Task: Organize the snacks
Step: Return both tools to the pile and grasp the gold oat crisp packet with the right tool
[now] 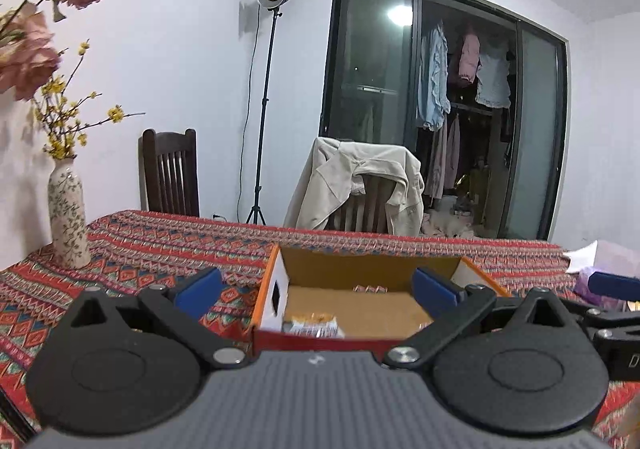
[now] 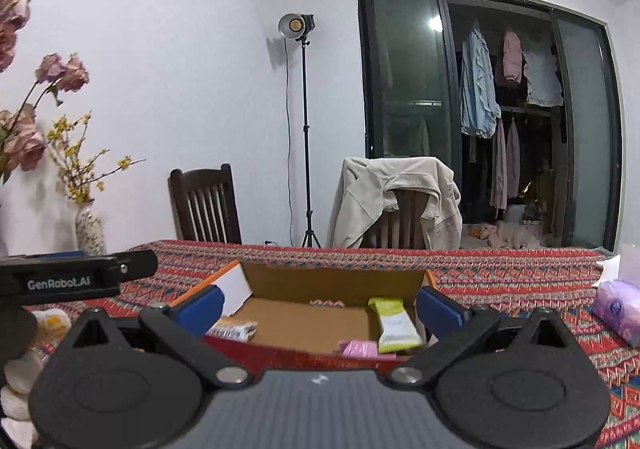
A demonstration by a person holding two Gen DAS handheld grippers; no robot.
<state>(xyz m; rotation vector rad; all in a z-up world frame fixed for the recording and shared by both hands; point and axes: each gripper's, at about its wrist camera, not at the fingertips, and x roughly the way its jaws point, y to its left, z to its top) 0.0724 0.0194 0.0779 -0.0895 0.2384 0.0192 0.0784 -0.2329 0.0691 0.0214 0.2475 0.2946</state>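
Snacks already inside the cardboard box point(image 2: 320, 315): yellow-green wrapped bar point(image 2: 396, 323) leaning at the right end, pink packet point(image 2: 360, 349) beside it against the near wall, brown-and-white wrapper point(image 2: 236, 329) at the left end. Box resting on the patterned surface point(image 1: 168, 245), open top, one white flap tipped outward on the left.

Left gripper point(image 1: 316, 289) poised just short of the near wall, jaws spread wide and empty. Right gripper point(image 2: 318, 307) likewise, jaws spread, nothing between them.

Risks from here: light box, thin walls, so a low approach could shove it across the cloth or fold the near wall inward. Both tools crowded at one opening, close enough to knock together. Slippery wrappers likely to skid rather than lift under a shallow pinch. Possibly more pale items at the left edge of the right wrist view, too blurred to name. Purple tissue pack point(image 2: 618, 311) near on the right, easy to clip on a wide swing.
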